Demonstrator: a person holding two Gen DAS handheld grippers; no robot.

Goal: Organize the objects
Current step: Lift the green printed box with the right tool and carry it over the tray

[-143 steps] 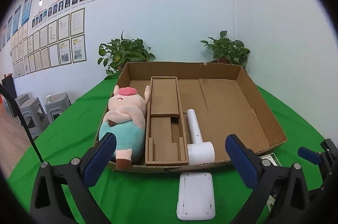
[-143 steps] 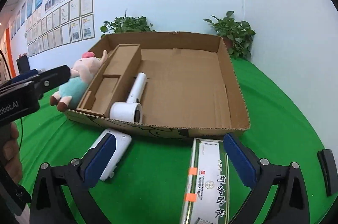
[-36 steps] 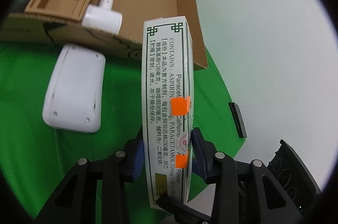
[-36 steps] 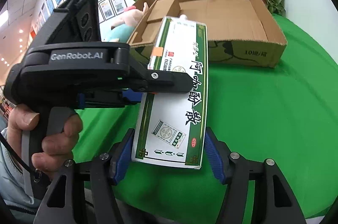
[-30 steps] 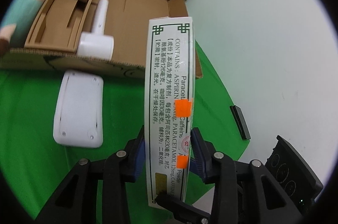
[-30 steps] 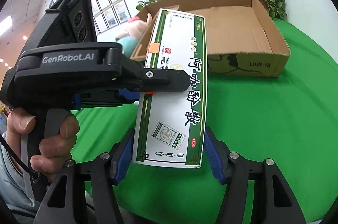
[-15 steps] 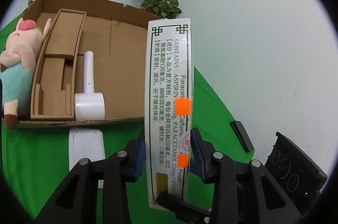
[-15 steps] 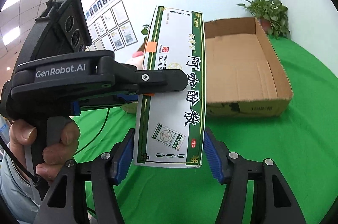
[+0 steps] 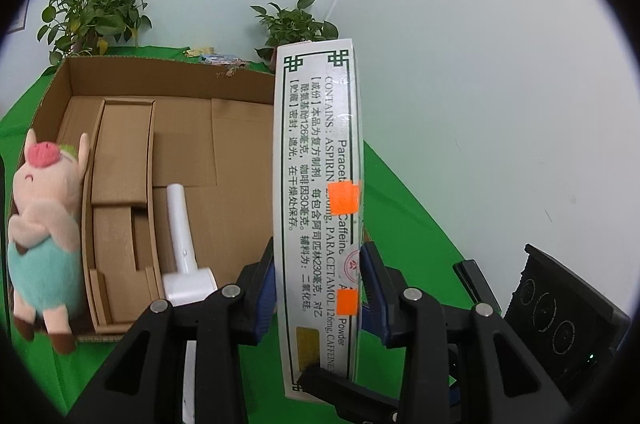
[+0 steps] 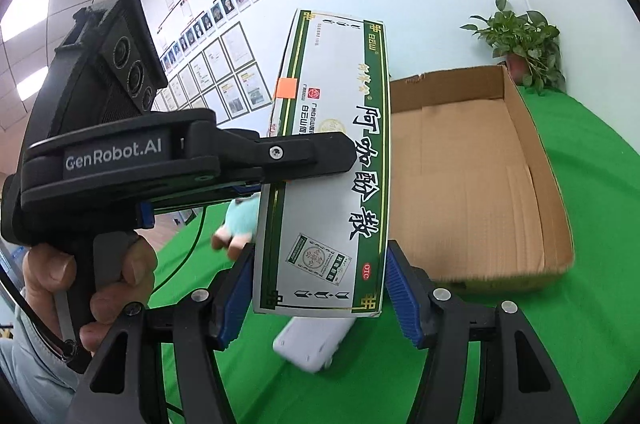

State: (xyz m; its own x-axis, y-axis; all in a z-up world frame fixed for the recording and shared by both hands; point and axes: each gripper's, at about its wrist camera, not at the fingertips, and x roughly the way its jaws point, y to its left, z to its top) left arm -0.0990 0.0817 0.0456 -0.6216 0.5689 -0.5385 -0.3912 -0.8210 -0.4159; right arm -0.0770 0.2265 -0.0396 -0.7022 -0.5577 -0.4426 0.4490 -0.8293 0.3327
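A long white-and-green medicine box (image 9: 316,183) is held in the air by both grippers. My left gripper (image 9: 320,288) is shut across its narrow printed side. My right gripper (image 10: 320,296) is shut across the wide face of the medicine box (image 10: 336,151), near its lower end. One of the left gripper's fingers (image 10: 304,153) lies across that face. Beyond stands the open cardboard box (image 9: 168,75), holding a plush pig (image 9: 44,207), a cardboard insert (image 9: 120,183) and a white handled tool (image 9: 182,244). The right part of the cardboard box (image 10: 536,143) is bare.
A white flat device (image 10: 316,344) lies on the green cloth (image 10: 560,324) below the held box. A small black object (image 9: 476,284) lies on the cloth to the right. Potted plants (image 9: 92,11) stand behind the box. A hand (image 10: 116,288) grips the left gripper's handle.
Both grippers have risen with the medicine box, still shut on it. The cardboard box now sits lower and fuller in the left wrist view, and the white device has slipped almost out of it.
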